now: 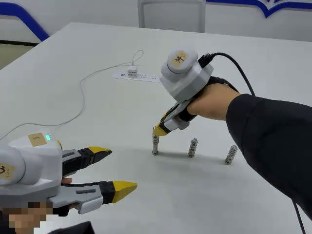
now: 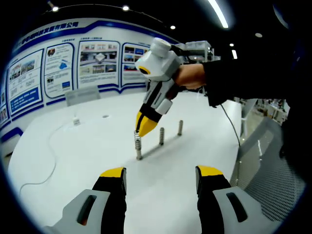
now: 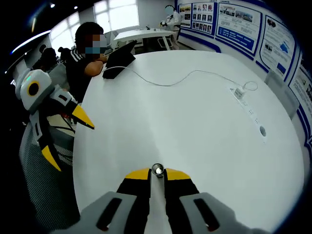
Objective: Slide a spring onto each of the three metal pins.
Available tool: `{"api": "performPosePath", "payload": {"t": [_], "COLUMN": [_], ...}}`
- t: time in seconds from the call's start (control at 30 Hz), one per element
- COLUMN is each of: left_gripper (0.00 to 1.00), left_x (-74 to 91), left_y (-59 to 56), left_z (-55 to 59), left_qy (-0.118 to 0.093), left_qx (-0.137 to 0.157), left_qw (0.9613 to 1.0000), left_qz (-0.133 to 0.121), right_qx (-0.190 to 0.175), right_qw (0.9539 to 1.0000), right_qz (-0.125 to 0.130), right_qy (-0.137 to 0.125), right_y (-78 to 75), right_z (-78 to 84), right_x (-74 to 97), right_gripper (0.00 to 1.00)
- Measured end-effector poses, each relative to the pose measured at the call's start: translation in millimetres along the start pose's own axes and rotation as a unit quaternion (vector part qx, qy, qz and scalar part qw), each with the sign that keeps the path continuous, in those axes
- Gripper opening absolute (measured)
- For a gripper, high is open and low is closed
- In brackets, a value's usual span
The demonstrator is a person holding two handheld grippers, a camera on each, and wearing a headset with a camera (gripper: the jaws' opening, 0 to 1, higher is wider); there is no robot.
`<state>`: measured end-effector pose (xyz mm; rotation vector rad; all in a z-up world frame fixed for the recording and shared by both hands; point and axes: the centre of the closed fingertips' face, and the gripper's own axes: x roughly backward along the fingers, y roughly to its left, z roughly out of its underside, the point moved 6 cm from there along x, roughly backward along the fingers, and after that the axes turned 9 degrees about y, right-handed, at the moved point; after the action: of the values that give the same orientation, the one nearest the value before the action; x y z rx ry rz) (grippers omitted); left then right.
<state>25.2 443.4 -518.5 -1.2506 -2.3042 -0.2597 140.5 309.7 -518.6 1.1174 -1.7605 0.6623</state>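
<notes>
White tabletop [image 1: 204, 195] spreads across the workbench. Nearest the person, the white-and-black left gripper [image 1: 122, 168] with yellow tips hovers well short of the landmark, the leftmost upright metal pin [image 1: 155, 149]. Its jaws are spread wide with nothing between them. I judge it is held back there to leave the pin free for the other tool.

At that pin, the matching right gripper [image 1: 160, 130] tilts down from above. Its jaws are drawn narrow around the top of a small steel coil spring [image 1: 155, 140], which sits on the pin's upper part while the lower shaft is bare. Gripping from above probably suits pressing the coil straight down the shaft.

Near this pin, to its right, stands the second pin [image 1: 193, 147], and past it the third pin [image 1: 231, 154]. Both seem sleeved in springs, so this looks like the last of the three.

Farther back from the leftmost pin lies a flat white power strip [image 1: 139, 76], with a thin white cable [image 1: 82, 97] trailing off to the left.
</notes>
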Motion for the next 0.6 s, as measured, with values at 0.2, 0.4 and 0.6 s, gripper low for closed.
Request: {"api": "performPosePath", "payload": {"t": [0.2,0.4,0.6], "left_gripper": [0.59,0.59,0.59], "left_x": [-0.1,0.0,0.7], "left_y": [0.5,0.4,1.2], "left_z": [0.1,0.1,0.2], "left_qy": [0.000,0.000,-0.001], "left_qx": [0.001,0.000,0.001], "left_qw": [1.0000,1.0000,1.0000], "left_qz": [-0.001,-0.001,-0.001], "right_qx": [-0.009,-0.021,-0.020], "right_qw": [1.0000,0.9998,0.9997], "right_qz": [-0.001,0.001,0.004], "right_qy": [0.001,0.002,0.008], "right_y": [-0.7,-2.7,-3.2], "right_z": [5.6,9.8,15.6], "right_x": [-7.5,-19.0,-28.2], "right_gripper": [0.12,0.12,0.08]}}
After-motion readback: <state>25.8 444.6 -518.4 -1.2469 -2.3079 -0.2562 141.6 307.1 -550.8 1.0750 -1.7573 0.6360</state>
